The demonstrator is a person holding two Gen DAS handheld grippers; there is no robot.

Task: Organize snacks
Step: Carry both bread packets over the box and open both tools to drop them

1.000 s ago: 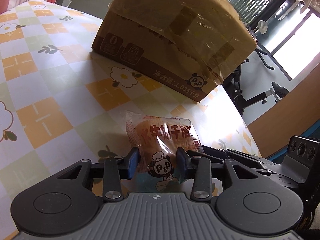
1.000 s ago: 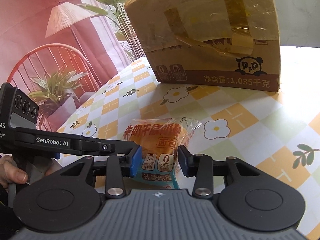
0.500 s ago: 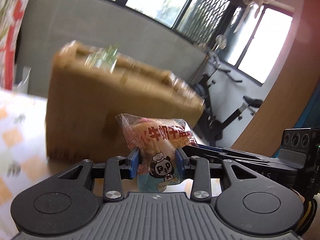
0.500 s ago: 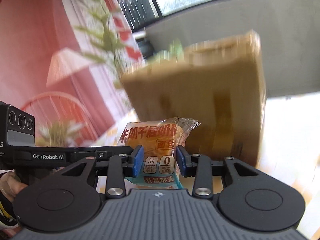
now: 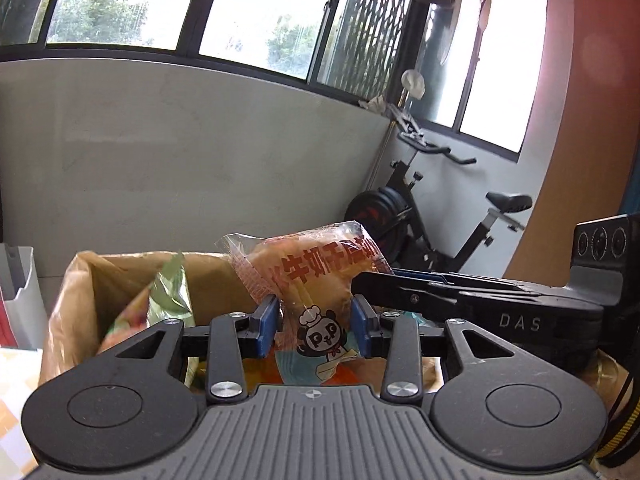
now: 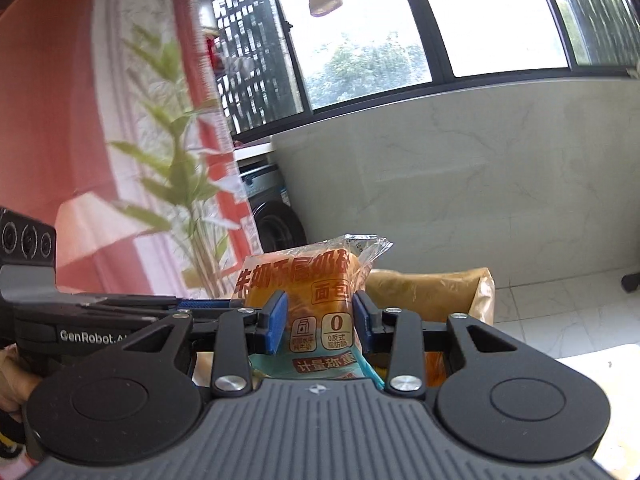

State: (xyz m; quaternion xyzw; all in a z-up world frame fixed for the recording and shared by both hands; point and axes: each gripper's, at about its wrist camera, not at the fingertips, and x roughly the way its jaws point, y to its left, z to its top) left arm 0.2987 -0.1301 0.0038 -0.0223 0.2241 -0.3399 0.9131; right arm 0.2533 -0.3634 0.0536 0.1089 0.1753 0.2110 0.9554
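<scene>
A clear bread packet (image 5: pixel 316 276) with red lettering and a panda logo is lifted off the table. My left gripper (image 5: pixel 314 320) is shut on its lower part, blue pads pressing both sides. My right gripper (image 6: pixel 320 320) is shut on the same bread packet (image 6: pixel 312 292); its black body (image 5: pixel 480 304) comes in from the right in the left wrist view. Just beyond and below stands the open cardboard box (image 5: pixel 76 280), with a green snack bag (image 5: pixel 168 292) sticking up inside. The box rim (image 6: pixel 440 288) also shows behind the packet in the right wrist view.
The checked tablecloth (image 5: pixel 12 376) shows at the lower left, a white bin (image 5: pixel 20 296) beyond it. An exercise bike (image 5: pixel 440 216) stands by the grey wall. A tall plant (image 6: pixel 180 184) and a washing machine (image 6: pixel 276 220) are at the left. A hand (image 6: pixel 12 376) holds the left gripper.
Both grippers have risen with the bread packet from just above the tablecloth to the height of the box's open top. The box's taped side has dropped out of sight.
</scene>
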